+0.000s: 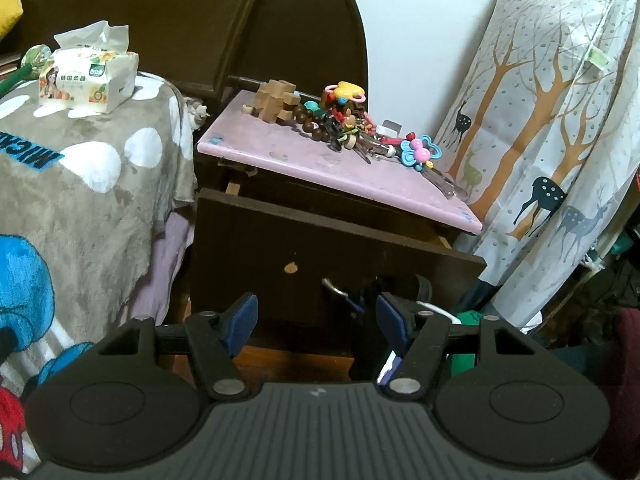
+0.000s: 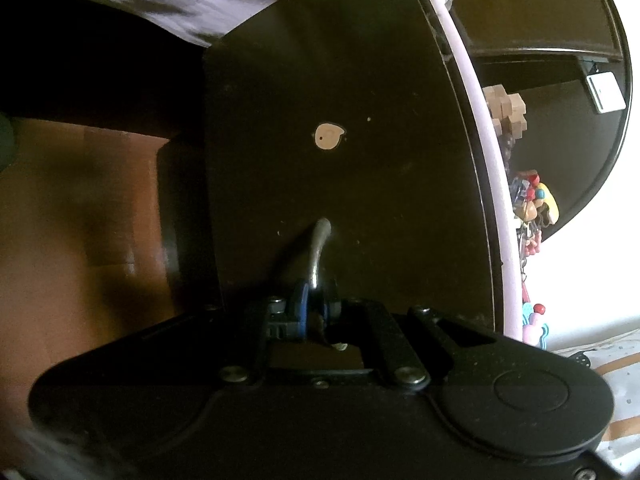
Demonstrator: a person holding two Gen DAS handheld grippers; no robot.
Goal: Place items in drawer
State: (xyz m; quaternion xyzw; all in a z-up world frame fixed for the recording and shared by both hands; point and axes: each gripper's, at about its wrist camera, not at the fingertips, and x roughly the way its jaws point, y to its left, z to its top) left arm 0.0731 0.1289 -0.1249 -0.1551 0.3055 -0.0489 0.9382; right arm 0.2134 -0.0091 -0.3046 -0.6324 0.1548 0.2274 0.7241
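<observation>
While the drawer front (image 1: 312, 248) stands pulled slightly out from under the pink tabletop (image 1: 280, 148), a narrow dark gap shows between its top edge and the tabletop's front lip; to its left a grey cartoon blanket (image 1: 80, 184) hangs close beside the drawer's side, and to its right a deer-print curtain (image 1: 552, 120) drops just past the tabletop's corner; open brown floor (image 2: 80, 208) lies beside the cabinet in the right wrist view. On the tabletop the items sit in a row toward the back: a wooden puzzle block (image 1: 276, 100), dark beads (image 1: 310, 122), a heap of colourful toys (image 1: 344, 108) and a blue-and-pink flower clip (image 1: 420, 154) near the right edge; a tissue pack (image 1: 88, 80) rests on the blanket, well apart. The left gripper (image 1: 316, 316) hangs in front of the drawer with its blue pads (image 1: 242, 320) spread wide, touching nothing; the right gripper (image 2: 314, 308) is turned on its side with its fingers clamped narrowly on the metal drawer handle (image 2: 318, 248), which curves out from the dark panel below a small tan sticker (image 2: 329, 136).
</observation>
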